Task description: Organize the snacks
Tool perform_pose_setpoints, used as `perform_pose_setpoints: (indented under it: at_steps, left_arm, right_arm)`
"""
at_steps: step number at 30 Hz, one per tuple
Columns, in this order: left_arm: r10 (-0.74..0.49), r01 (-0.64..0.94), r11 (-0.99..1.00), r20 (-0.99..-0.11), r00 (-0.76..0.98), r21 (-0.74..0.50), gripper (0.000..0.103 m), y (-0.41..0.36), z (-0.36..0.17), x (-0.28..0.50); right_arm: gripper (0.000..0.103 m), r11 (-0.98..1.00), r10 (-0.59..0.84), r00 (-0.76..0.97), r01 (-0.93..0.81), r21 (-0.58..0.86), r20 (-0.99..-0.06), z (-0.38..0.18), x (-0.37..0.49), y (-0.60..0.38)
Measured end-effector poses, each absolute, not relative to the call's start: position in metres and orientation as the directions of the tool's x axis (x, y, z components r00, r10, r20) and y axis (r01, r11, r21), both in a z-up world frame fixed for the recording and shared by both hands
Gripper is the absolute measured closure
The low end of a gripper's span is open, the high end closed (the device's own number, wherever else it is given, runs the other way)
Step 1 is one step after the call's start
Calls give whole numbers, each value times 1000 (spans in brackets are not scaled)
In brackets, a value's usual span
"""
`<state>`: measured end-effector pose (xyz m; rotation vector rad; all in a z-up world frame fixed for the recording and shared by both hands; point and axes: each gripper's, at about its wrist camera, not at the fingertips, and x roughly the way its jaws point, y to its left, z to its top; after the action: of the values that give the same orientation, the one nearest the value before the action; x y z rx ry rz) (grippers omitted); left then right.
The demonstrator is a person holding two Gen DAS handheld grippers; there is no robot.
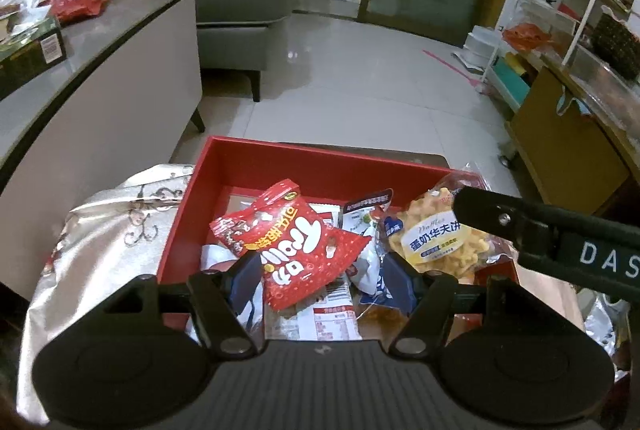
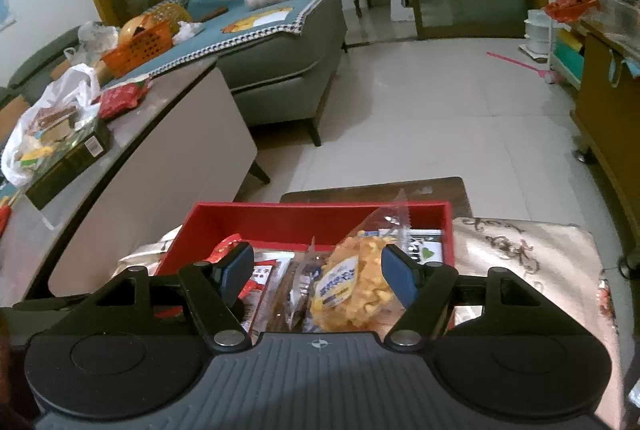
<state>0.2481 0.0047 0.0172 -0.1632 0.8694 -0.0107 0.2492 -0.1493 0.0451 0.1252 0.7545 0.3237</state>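
Observation:
A red box (image 1: pixel 280 166) holds several snack packs. A red Trolli pack (image 1: pixel 308 250) lies on top, between the blue pads of my open left gripper (image 1: pixel 320 278). A clear bag of yellow waffles (image 1: pixel 440 238) leans at the box's right side. My right gripper's finger (image 1: pixel 540 230) shows at the right in the left wrist view. In the right wrist view my right gripper (image 2: pixel 318 272) is open over the red box (image 2: pixel 320 216), with the waffle bag (image 2: pixel 356 286) between its pads. I cannot tell whether the pads touch either pack.
The box rests on a small table with a silver embroidered cloth (image 1: pixel 104 230), also in the right wrist view (image 2: pixel 520 254). A long grey counter (image 1: pixel 100 42) with bags and a dark box (image 2: pixel 68 158) stands left. A grey sofa (image 2: pixel 280 62), tiled floor and a wooden cabinet (image 1: pixel 568 138) lie beyond.

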Motion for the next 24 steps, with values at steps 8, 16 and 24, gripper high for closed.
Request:
perform_pose_setpoints:
  at_steps: [8,16,24]
  left_arm:
    - [-42,-99,985,-762,646,-139,43,11,19,231]
    - [-13,-96,990,-753,658,-101,42,9,24,216]
    - [19,-95,994,-738,675,-61,40,10,30,193]
  right_arm:
    - [25,954,300,682,-222,202,-667,47,235,-155]
    - [24,965,260,672,-209,159,-693,41,218,-155]
    - [23,967,252,669,-209,149,-699,43,197,-153]
